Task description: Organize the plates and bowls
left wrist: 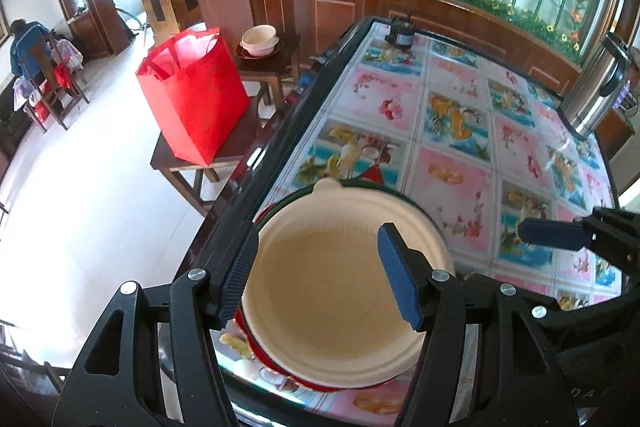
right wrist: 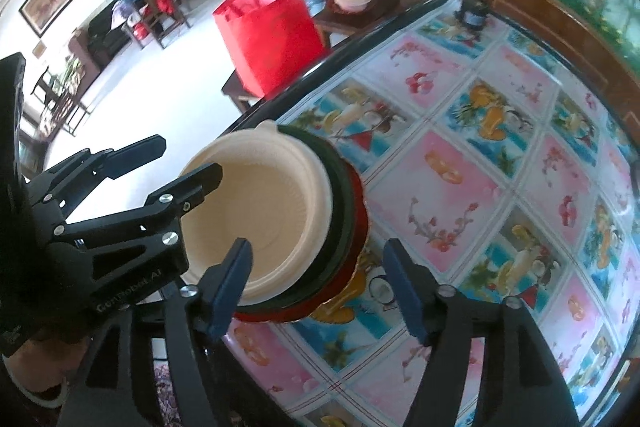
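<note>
Left gripper (left wrist: pixel 318 273) hanging over the stack, blue-padded fingers (left wrist: pixel 398 279) spread about halfway, gripping nothing; left pad outside the rim at nine o'clock, right pad over the hollow of the bowl. No contact visible from the left wrist view.

Right gripper (right wrist: pixel 318 287) at the stack's edge, fingers (right wrist: pixel 404 291) parted fairly wide, empty too; left pad just at the bowl's rim at six o'clock, whether touching cannot be told; right pad over bare cloth.

Between both: cream-coloured round bowl with a small lip tab (left wrist: pixel 336 287), upright, nested on a dark green round plate (right wrist: pixel 340 227), under that a red scalloped plate (right wrist: pixel 358 223). Whole stack sitting at the near left edge of the counter (left wrist: pixel 460 131), black-rimmed, covered in a glossy cloth of pink and blue fruit-and-flower squares.

Farther out, at twelve o'clock on the counter's far end, a small dark jar-like object (left wrist: pixel 400 33), too small to identify. At two o'clock, a tall stainless-steel kettle (left wrist: pixel 600 83).

Off the counter at ten o'clock, a bright red tote bag (left wrist: pixel 192 95) standing on a low wooden stool. Behind it, a second cream bowl on a dark plate (left wrist: pixel 259 42) on another stool.

Far back at nine o'clock, a seated person in blue (left wrist: pixel 26 45).
</note>
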